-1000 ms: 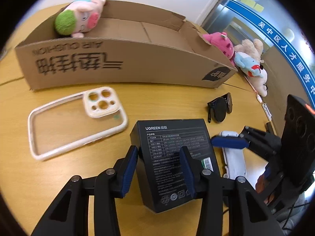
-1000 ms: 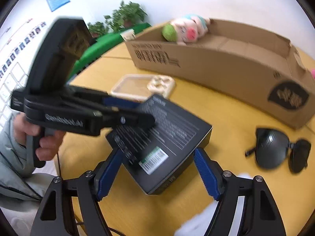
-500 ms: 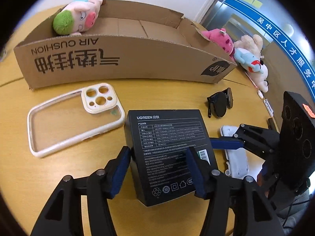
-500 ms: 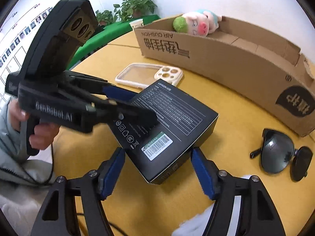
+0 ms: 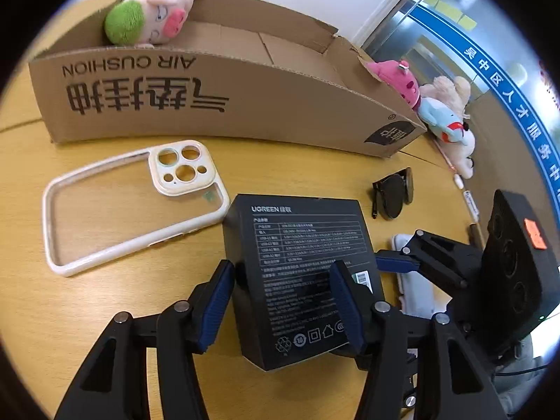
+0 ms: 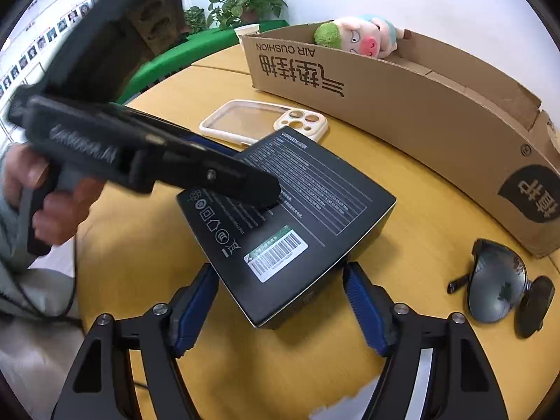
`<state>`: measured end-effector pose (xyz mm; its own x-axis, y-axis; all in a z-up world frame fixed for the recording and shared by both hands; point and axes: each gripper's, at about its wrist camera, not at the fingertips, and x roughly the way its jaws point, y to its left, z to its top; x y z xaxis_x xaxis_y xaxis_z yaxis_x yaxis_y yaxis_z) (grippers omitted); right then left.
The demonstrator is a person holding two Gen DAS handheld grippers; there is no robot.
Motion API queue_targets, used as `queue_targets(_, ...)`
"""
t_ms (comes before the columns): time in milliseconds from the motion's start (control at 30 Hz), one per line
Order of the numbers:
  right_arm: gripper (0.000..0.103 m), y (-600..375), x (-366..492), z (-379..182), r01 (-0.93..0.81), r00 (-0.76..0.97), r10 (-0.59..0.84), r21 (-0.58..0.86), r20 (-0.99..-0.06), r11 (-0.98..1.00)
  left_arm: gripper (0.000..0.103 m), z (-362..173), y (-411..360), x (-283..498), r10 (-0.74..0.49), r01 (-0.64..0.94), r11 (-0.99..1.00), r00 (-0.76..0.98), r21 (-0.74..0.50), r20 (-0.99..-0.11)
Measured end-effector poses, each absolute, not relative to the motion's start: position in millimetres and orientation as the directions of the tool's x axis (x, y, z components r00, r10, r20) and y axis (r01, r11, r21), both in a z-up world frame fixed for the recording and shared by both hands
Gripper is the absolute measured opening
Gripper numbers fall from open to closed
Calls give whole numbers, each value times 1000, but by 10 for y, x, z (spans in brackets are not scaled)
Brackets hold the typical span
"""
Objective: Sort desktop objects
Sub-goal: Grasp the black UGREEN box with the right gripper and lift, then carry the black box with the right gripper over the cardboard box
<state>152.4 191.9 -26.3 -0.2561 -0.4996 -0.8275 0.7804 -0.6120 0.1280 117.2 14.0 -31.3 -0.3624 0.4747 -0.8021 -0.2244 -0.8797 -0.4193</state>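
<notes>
So far: one plush pig (image 5: pixel 150 17) sits in cardboard box (image 5: pixel 224 105) | left gripper (image 5: pixel 280 301) clamped on black carton (image 5: pixel 301 269) | right gripper (image 6: pixel 280 301) fingers apart | phone case (image 5: pixel 129 206), sunglasses (image 5: pixel 393 194) unsorted on table (image 5: pixel 105 315)

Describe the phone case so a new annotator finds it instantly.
Start at the long cardboard box printed AIR CUSHION on the round wooden table. In front of its printed side lies the phone case, flat, beside the black UGREEN box. It is the only see-through item: clear back, cream rim, cream camera block with round holes.
</notes>
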Motion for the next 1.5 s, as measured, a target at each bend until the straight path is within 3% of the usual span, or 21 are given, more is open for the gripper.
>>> queue_targets(167,66,1900,1552,-176,783,-280,-510,114,-813,-612,55,-226,90,1168,464,-201,-886,-386,-418,-797)
queue_targets(467,66,1788,1458,474,782,-456,-536,-33,-711,-622,55,562,81,952,442,-277,-897,-548,-344,-710)
queue_targets(833,66,1679,961,1843,685,-708,-506,-303,-492,-663,55,2036,267,502,426,-403,-902,-765,-157,-483)
queue_targets(1033,66,1662,689,2494,652,-752,-517,-345,-409,-675,55,2640,277,238,462,-450,-883,-792,-130,-400)
queue_targets(1233,66,1554,431,2955,622,-782,-514,-401,-353,-673,55,3025,317,65,458,-455,-886,-825,-92,-331)
queue_targets(1500,66,1684,34,3178,639,-769,-532,-392,-354,-662,55,3152,244,-433,462,-443,-886,-822,-136,-331)
